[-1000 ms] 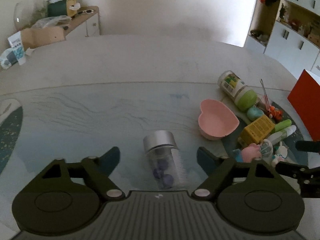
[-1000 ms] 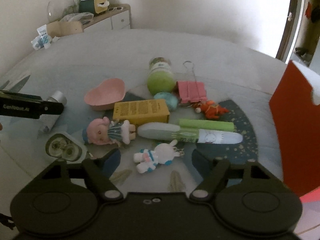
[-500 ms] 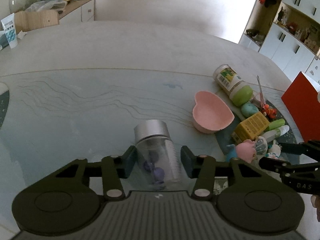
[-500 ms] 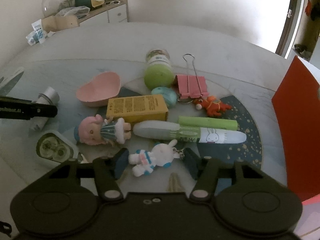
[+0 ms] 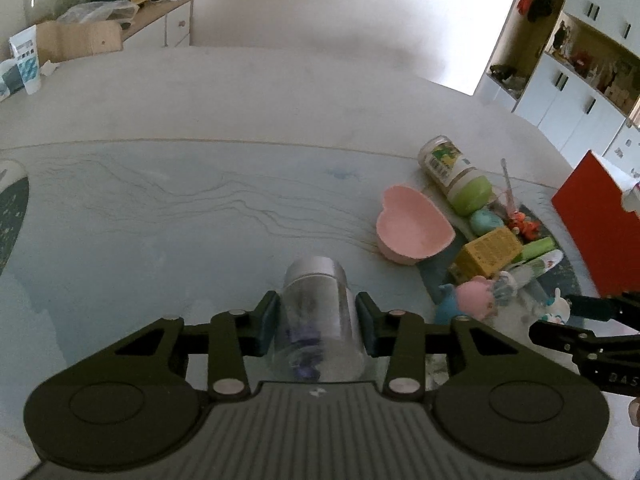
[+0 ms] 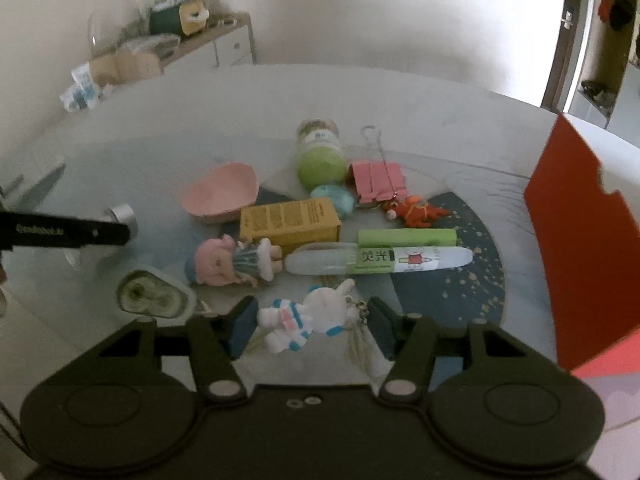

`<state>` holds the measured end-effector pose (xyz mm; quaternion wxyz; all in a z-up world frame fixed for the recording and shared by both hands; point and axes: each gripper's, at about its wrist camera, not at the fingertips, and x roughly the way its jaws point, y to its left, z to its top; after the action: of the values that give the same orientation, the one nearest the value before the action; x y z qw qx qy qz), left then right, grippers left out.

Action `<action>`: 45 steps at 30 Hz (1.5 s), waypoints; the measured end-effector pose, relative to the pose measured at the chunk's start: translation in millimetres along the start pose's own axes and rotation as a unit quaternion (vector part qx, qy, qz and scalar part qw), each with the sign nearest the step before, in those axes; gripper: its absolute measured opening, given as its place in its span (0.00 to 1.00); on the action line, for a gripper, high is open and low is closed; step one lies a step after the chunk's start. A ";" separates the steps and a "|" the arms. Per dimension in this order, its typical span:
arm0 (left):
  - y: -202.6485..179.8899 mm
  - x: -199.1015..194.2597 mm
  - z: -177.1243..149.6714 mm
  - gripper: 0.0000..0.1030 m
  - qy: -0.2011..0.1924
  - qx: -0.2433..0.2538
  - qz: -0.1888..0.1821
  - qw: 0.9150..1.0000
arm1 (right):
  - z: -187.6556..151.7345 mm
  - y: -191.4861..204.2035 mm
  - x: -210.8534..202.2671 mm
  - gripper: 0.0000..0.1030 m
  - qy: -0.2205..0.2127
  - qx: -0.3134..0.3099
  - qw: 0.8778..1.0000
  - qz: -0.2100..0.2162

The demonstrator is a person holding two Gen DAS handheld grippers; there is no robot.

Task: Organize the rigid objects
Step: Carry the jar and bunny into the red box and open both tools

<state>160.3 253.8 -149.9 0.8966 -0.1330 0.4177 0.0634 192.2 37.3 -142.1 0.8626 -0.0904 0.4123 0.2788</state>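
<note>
My left gripper [image 5: 316, 320] is shut on a clear jar [image 5: 318, 320] with a silver lid and purple pieces inside; it looks lifted slightly off the glass table [image 5: 160, 232]. My right gripper [image 6: 310, 322] is closing around a white rabbit figure [image 6: 308, 316] with blue and pink marks; both fingers are close beside it, and contact is unclear. The left gripper's arm shows in the right wrist view [image 6: 64, 234].
To the right lie a pink heart bowl [image 5: 414, 228], a green-lidded jar [image 5: 456, 178], a yellow box [image 6: 290, 222], a pink-haired doll [image 6: 228, 262], a highlighter [image 6: 380, 260], a pink binder clip [image 6: 376, 182], an orange toy [image 6: 414, 210]. A red box [image 6: 580, 232] stands far right.
My left gripper closed on the clear jar and raised it slightly. My right gripper moved down over the white rabbit figure and narrowed around it.
</note>
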 end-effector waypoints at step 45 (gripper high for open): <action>-380.4 13.9 94.8 0.40 -0.025 0.176 -0.128 0.976 | 35.6 -277.7 -85.5 0.57 -0.032 0.016 0.998 -0.051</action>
<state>324.2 -82.4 -31.7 0.9168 -0.0243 0.3790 -0.1233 326.9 -213.7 -74.6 0.8897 -0.0888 0.3839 0.2304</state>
